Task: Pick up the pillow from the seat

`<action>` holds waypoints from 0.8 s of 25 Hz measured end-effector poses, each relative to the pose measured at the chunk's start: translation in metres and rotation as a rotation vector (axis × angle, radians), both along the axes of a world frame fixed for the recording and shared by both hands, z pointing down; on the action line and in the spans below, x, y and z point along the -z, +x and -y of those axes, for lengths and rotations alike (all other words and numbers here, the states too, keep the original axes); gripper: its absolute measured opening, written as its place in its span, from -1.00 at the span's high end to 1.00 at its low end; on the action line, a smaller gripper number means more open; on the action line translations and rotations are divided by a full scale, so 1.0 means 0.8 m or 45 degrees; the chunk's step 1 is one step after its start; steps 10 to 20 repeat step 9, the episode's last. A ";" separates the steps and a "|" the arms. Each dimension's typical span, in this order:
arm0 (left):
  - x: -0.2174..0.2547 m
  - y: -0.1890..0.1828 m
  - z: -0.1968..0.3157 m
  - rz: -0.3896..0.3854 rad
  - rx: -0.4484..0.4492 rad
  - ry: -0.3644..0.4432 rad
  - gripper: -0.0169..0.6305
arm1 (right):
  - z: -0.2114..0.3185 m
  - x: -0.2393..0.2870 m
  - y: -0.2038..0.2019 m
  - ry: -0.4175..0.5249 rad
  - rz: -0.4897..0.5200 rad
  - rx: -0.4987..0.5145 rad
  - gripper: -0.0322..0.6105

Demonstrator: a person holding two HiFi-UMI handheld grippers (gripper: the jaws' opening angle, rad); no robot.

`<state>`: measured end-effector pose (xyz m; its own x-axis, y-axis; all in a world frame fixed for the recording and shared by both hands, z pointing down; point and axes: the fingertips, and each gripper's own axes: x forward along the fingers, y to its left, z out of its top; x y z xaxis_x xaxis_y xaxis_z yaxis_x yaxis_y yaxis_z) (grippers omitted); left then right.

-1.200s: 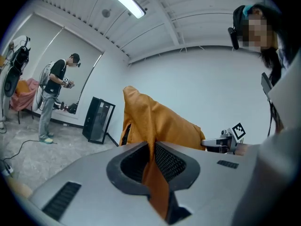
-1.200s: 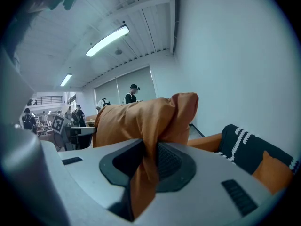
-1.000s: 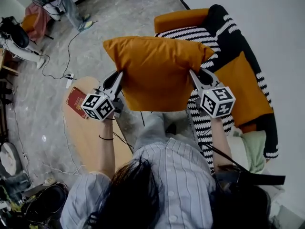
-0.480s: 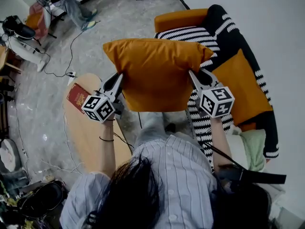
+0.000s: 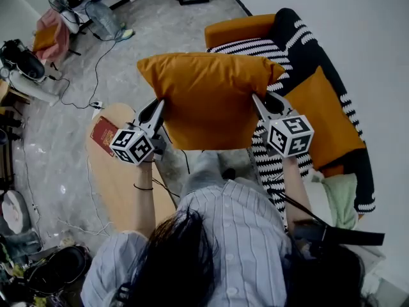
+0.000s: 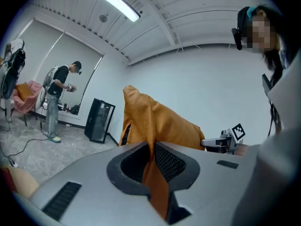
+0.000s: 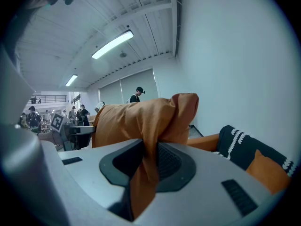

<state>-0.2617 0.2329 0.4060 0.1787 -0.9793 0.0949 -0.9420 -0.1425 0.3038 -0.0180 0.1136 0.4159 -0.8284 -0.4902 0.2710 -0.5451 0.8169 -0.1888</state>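
Observation:
An orange pillow (image 5: 208, 98) hangs in the air in front of the person, clear of the sofa seat (image 5: 268, 47). My left gripper (image 5: 158, 105) is shut on the pillow's left edge. My right gripper (image 5: 257, 101) is shut on its right edge. In the left gripper view the orange fabric (image 6: 153, 173) is pinched between the jaws and the pillow (image 6: 155, 121) rises beyond them. The right gripper view shows the pillow's edge (image 7: 148, 168) clamped the same way, with the bunched pillow (image 7: 141, 117) ahead.
An orange sofa (image 5: 239, 27) with a black-and-white striped throw (image 5: 307, 37) and a second orange cushion (image 5: 326, 117) stands at the right. A low oval wooden table (image 5: 118, 184) with a red book (image 5: 102, 135) lies at the left. Cables cross the floor (image 5: 83, 75). People stand at the far end.
Both grippers and the pillow hold almost the same place. The background has shifted slightly in the head view.

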 end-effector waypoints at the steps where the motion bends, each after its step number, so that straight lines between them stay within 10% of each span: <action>1: 0.001 0.000 0.002 0.001 -0.001 -0.001 0.79 | 0.002 0.001 0.000 0.000 0.000 -0.001 0.64; 20: 0.019 0.030 0.010 0.003 -0.017 -0.008 0.79 | 0.006 0.020 0.032 0.001 -0.009 -0.013 0.64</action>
